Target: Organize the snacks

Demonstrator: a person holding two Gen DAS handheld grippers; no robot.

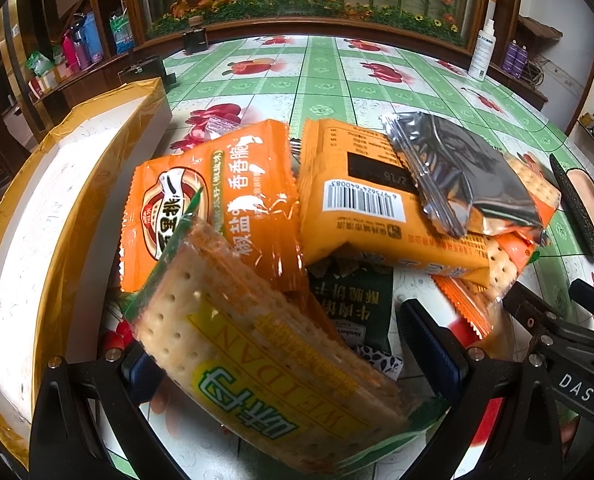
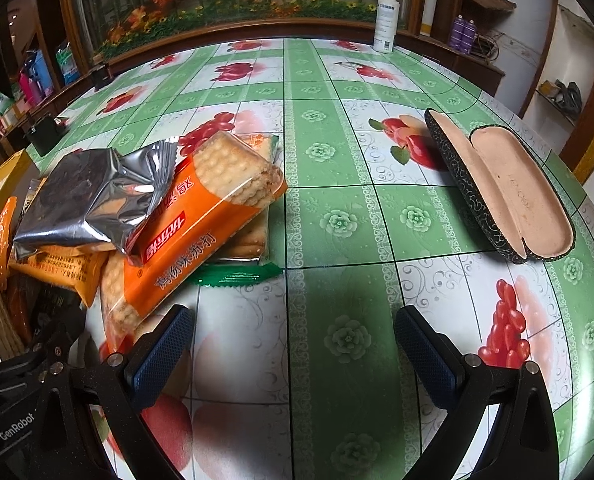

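Observation:
A green and yellow cracker packet [image 1: 257,344] lies tilted between the fingers of my left gripper [image 1: 285,360], which is shut on it across its width. It hangs over a pile of snacks: an orange packet [image 1: 217,208], a yellow-orange packet with a barcode [image 1: 361,216], a silver foil packet [image 1: 457,172] and a dark green packet [image 1: 353,300]. My right gripper [image 2: 293,344] is open over bare tablecloth, just right of the pile. An orange cracker packet [image 2: 201,232] and the silver foil packet [image 2: 93,196] lie near its left finger.
A white foam box with yellow tape [image 1: 57,220] stands left of the pile. An open glasses case [image 2: 505,188] lies on the table's right side. A white spray bottle [image 2: 385,20] stands at the far edge. The green flowered tablecloth [image 2: 337,152] covers the table.

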